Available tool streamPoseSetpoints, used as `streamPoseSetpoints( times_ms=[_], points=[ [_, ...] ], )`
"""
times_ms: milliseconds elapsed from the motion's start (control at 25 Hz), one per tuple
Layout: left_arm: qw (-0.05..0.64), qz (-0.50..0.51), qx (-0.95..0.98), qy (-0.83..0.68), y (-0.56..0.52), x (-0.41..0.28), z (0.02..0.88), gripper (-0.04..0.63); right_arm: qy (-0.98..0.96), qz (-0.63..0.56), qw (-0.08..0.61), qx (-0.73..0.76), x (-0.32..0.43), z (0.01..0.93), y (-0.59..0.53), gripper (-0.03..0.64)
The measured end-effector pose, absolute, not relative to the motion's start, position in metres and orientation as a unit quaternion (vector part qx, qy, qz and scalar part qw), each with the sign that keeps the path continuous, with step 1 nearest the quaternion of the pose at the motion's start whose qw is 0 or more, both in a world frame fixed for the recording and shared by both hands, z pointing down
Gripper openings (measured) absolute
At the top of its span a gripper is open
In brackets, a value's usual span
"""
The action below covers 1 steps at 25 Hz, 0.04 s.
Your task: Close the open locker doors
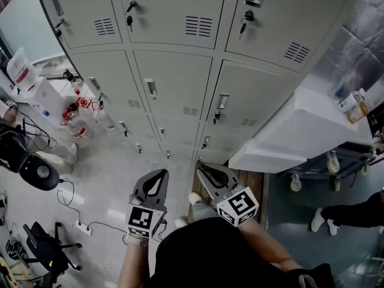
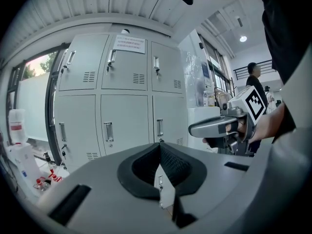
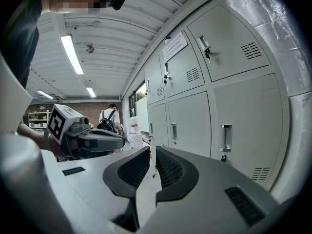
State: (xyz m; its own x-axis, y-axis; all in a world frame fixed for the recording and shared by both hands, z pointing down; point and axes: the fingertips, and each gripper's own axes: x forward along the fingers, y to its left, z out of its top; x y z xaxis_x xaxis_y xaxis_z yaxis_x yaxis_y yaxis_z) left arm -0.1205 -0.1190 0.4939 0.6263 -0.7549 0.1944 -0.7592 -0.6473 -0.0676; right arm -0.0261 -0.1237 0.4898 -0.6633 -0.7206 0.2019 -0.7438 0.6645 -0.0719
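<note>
Grey sheet-metal locker doors (image 1: 173, 83), flat-panelled with louvred vents and recessed handles, sit flush in the bank ahead of both claws. Left claw (image 1: 164, 172): ribbed black pads meet at the tips, nothing held. Right claw (image 1: 200, 166): pads a narrow slit apart, empty.

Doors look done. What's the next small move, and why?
Likely just lower the left gripper and right gripper: every door of the lockers in view looks shut, and both grippers are empty, so nothing seems left to push.
</note>
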Motion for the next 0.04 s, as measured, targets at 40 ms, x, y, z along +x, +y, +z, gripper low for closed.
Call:
streamPoseSetpoints(
  times_ms=[40],
  points=[
    [0.01,0.103,0.901,-0.42,-0.1192,-0.1203,0.4936,0.017,-0.909,0.074,0.078,0.403,-0.0257,0.4893,-0.1237,0.066]
  ],
)
